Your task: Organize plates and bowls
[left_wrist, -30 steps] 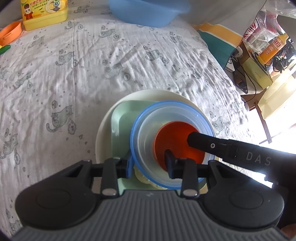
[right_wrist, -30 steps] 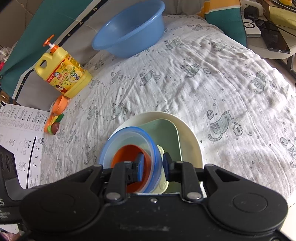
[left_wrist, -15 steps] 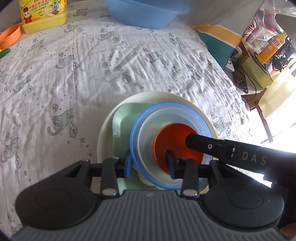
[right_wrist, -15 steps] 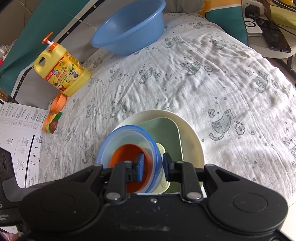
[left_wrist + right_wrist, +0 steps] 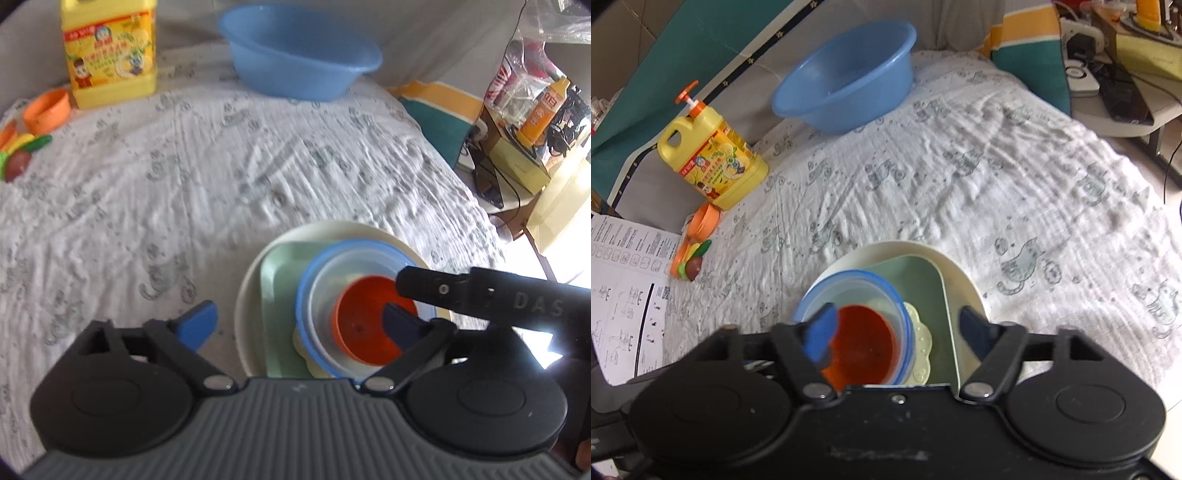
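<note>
Both grippers released over the nested stack.

Left gripper (image 5: pixel 301 321) and right gripper (image 5: pixel 900 326): jaws spread apart, gripping nothing. Orange bowl (image 5: pixel 866 347) sits inside blue-rimmed bowl (image 5: pixel 849 286), on green square plate (image 5: pixel 923 280), on cream round plate (image 5: pixel 955 275). Blue basin (image 5: pixel 846 85) lies well beyond the stack.

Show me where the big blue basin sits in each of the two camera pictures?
Left wrist view: blue basin at top centre, right of the yellow bottle.
Right wrist view: blue basin at upper left of centre, above and right of the yellow bottle.
Shared landmark: the yellow bottle.
</note>
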`<state>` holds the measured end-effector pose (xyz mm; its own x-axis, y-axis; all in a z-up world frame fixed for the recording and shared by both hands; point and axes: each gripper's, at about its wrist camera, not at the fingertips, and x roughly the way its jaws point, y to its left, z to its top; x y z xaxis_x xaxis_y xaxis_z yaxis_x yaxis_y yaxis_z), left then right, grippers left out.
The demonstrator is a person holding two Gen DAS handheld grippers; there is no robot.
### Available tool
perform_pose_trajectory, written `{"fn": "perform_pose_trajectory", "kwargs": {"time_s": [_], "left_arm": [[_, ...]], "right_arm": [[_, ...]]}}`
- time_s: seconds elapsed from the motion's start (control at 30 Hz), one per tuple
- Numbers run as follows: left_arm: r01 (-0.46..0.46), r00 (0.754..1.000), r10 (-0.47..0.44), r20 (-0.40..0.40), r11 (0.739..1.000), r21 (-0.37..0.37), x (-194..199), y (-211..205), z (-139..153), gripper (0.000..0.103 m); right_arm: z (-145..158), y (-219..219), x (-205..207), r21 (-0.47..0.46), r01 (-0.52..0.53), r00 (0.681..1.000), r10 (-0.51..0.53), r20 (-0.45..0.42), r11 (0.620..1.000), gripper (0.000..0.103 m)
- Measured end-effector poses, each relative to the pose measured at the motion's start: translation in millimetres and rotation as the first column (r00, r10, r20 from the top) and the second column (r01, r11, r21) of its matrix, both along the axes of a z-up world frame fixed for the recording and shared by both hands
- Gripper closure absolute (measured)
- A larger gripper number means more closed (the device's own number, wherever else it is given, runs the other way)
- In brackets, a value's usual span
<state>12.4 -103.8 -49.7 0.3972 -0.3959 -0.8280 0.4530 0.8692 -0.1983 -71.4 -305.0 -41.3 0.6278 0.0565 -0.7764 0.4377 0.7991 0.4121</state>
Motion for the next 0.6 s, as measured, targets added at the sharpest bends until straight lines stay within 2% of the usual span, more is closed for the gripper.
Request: {"fn": "perform_pose_trajectory", "kwargs": {"time_s": [0.07,0.1,0.3,0.6], "left_arm": [[-0.004,0.999,0.004,0.034,1.0,0.003,-1.3,4.6,6.6,0.0],[-0.006,0.999,0.006,0.051,1.0,0.011,-2.1,6.9,9.9,0.0],[-0.031,0.991,0.029,0.13,0.999,0.014,-8.7,26.7,25.0,0.0],[-0.06,0.982,0.062,0.18,0.998,-0.013,-24.0,61.1,42.5,0.0]], "right_arm": [[5.7,-0.9,-4.7,-0.007,0.013,1.0,-0.013,0.025,1.0,0.002],[8.6,-1.1,-7.1,-0.01,0.02,0.999,-0.02,0.038,1.0,0.0],[25.2,1.8,-21.7,-0.052,0.042,0.995,-0.037,0.096,0.998,0.0],[40.2,15.5,-47.0,-0.102,0.041,0.991,-0.028,0.13,0.994,0.0]]}}
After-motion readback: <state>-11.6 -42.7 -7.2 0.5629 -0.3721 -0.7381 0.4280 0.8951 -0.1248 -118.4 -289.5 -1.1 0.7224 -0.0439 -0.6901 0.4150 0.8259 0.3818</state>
